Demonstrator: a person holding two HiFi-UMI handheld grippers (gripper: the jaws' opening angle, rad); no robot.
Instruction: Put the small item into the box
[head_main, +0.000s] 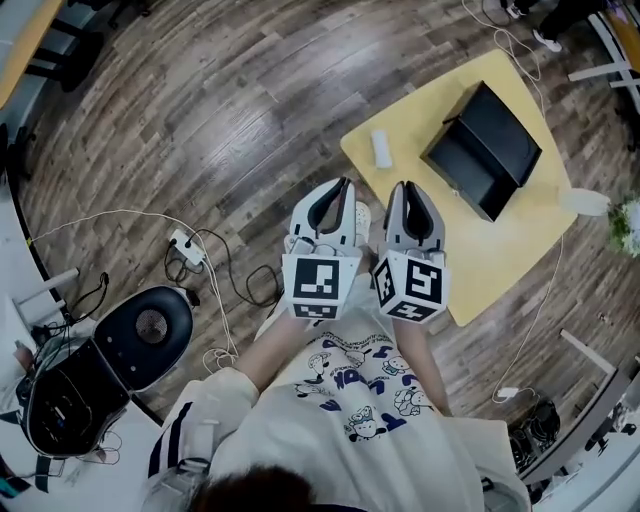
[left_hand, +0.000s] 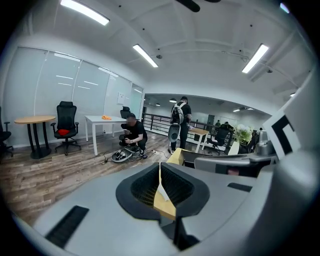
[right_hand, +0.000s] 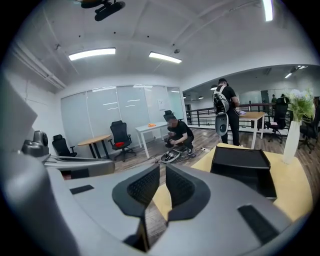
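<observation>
While my left tool (head_main: 343, 190) and right tool (head_main: 407, 190) stood closed and empty, the small item (head_main: 381, 148) lay on the counter (head_main: 500, 250) near the box (head_main: 485, 150); I judged it light, rigid, best pinched across its width.

Both held out in front of the torso, side by side and just beside each other, tips pointing far. Left gripper (head_main: 343, 186): jaws together. Right gripper (head_main: 404, 188): jaws together. Marker cubes (head_main: 320, 285) sit on the near ends, facing up. Left forearm (head_main: 268, 352) angles in from the near left. Right forearm (head_main: 420, 365) runs straighter, near to far.
</observation>
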